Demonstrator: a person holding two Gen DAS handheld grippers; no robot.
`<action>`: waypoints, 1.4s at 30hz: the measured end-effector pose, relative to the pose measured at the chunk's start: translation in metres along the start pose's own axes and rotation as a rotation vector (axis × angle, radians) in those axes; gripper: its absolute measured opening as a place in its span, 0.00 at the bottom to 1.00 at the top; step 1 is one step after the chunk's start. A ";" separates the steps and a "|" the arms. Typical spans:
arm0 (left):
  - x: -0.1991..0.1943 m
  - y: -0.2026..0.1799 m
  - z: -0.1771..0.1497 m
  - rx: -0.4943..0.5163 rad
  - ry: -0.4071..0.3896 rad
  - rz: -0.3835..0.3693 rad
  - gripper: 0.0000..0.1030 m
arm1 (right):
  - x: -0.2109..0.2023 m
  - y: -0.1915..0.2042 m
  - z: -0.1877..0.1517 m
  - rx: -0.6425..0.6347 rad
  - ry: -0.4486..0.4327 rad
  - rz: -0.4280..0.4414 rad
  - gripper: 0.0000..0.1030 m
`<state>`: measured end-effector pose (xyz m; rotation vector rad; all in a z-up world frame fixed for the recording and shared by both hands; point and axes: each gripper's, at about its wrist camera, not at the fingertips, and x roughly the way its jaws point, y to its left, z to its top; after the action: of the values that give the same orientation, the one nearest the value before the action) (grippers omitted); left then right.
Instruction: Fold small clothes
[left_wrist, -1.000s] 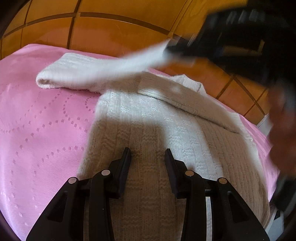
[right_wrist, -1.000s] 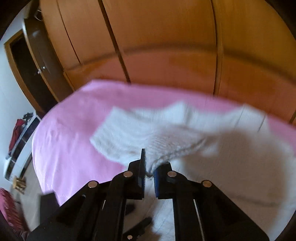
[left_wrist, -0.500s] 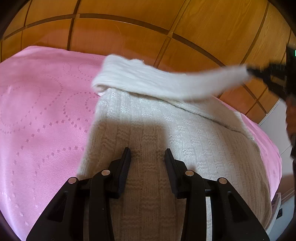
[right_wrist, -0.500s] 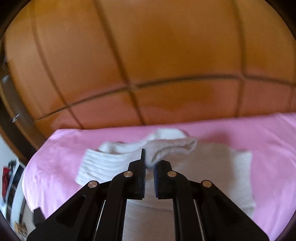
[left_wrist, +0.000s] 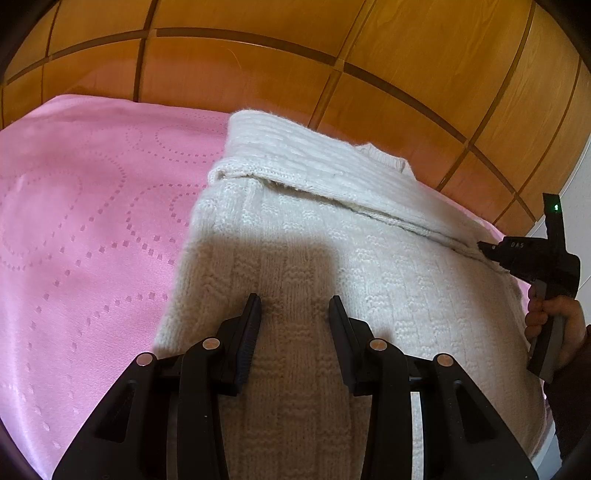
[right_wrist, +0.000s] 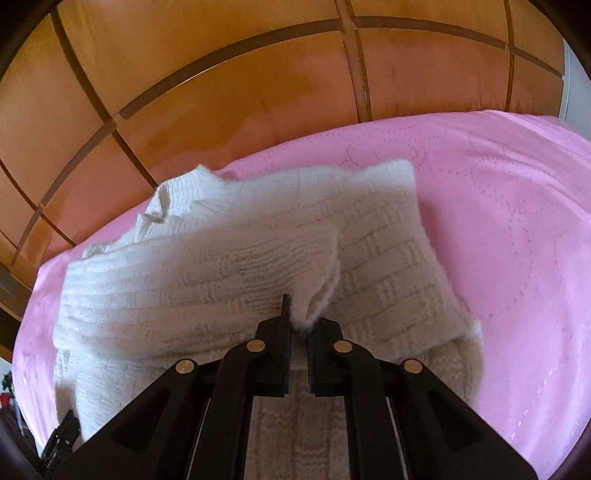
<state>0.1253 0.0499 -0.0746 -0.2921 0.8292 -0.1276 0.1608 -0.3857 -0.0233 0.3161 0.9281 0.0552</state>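
Observation:
A white knitted sweater (left_wrist: 332, 240) lies flat on the pink bedspread (left_wrist: 92, 221). My left gripper (left_wrist: 294, 299) rests over the sweater's body, open, with only flat fabric under its fingers. One sleeve (left_wrist: 314, 166) is folded across the sweater's upper part, running toward the right edge. There my right gripper (left_wrist: 484, 245) holds its end low over the sweater. In the right wrist view my right gripper (right_wrist: 299, 321) is shut on the sleeve's cuff (right_wrist: 314, 291), and the sleeve (right_wrist: 258, 251) stretches away over the sweater (right_wrist: 388, 277).
Wooden wardrobe panels (left_wrist: 258, 74) stand right behind the bed. A person's hand (left_wrist: 557, 317) grips the right gripper's handle at the right edge. Bare pink bedspread (right_wrist: 517, 221) spreads out beside the sweater.
My right gripper carried the sleeve from the left across the sweater to its right side and lowered it. The sleeve now lies over the upper part. My left gripper stayed put.

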 end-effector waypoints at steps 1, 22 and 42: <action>-0.001 0.000 0.002 0.000 0.015 -0.003 0.36 | -0.004 0.000 0.001 0.005 -0.003 0.022 0.07; 0.071 0.106 0.139 -0.419 0.117 -0.183 0.46 | 0.038 -0.003 0.042 0.142 0.051 0.196 0.38; 0.038 0.050 0.137 -0.139 -0.039 0.105 0.02 | 0.024 0.028 0.024 -0.136 -0.101 -0.141 0.51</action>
<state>0.2525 0.1168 -0.0295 -0.3799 0.8141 0.0346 0.1971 -0.3607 -0.0207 0.1257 0.8398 -0.0271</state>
